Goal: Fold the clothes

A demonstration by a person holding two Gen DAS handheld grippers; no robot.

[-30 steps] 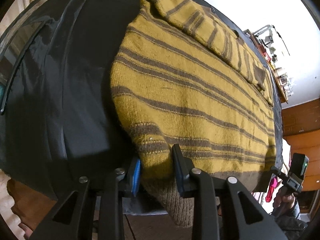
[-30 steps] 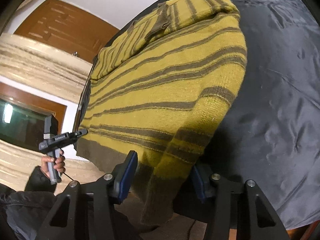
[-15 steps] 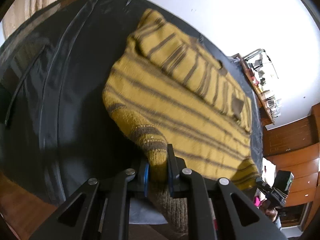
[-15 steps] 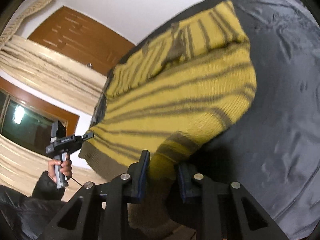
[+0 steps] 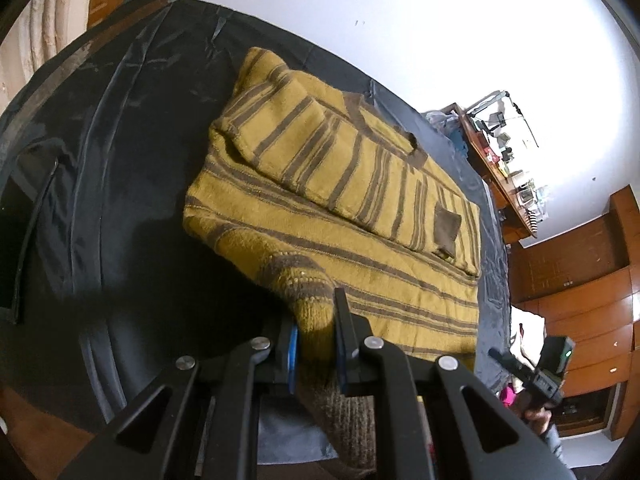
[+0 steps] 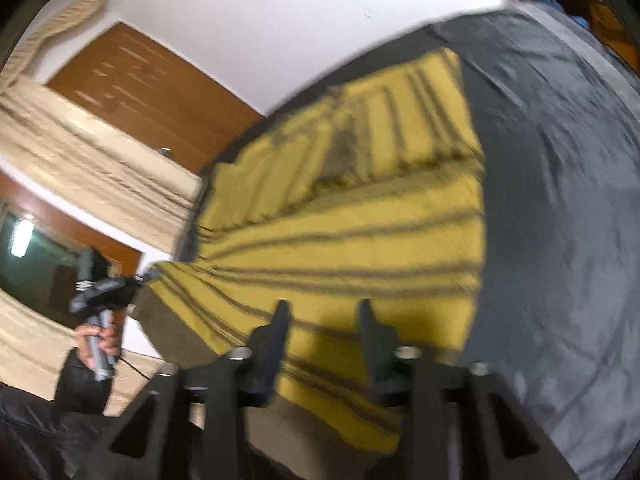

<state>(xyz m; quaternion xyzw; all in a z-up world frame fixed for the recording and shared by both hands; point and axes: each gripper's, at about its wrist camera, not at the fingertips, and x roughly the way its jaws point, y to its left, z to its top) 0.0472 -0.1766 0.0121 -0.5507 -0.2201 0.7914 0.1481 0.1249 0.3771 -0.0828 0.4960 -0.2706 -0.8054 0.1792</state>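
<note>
A mustard sweater [image 5: 340, 208] with brown stripes lies flat on a black cloth-covered table [image 5: 120, 160], its sleeves [image 5: 320, 152] folded across the chest. My left gripper [image 5: 316, 320] is shut on the near hem corner, which is pulled up off the cloth. The right wrist view is blurred. There the sweater [image 6: 360, 232] lies flat behind my right gripper [image 6: 324, 312], whose fingers stand apart over the other hem corner with their shadows on the knit. Each gripper shows in the other's view: the right gripper [image 5: 536, 372] and the left gripper [image 6: 104, 288], held by a hand [image 6: 96, 336].
Black cloth [image 6: 560, 200] stretches wide on both sides of the sweater. The hem end hangs past the near table edge. A cluttered shelf [image 5: 500, 152] and wooden cabinets [image 5: 580, 280] stand beyond the right end; a door [image 6: 140, 80] and curtain [image 6: 80, 152] lie beyond the left.
The left gripper closed on the hem corner and has lifted it. The right gripper closed around its corner half a second ago; now its fingers are wider apart and the fabric lies flat.
</note>
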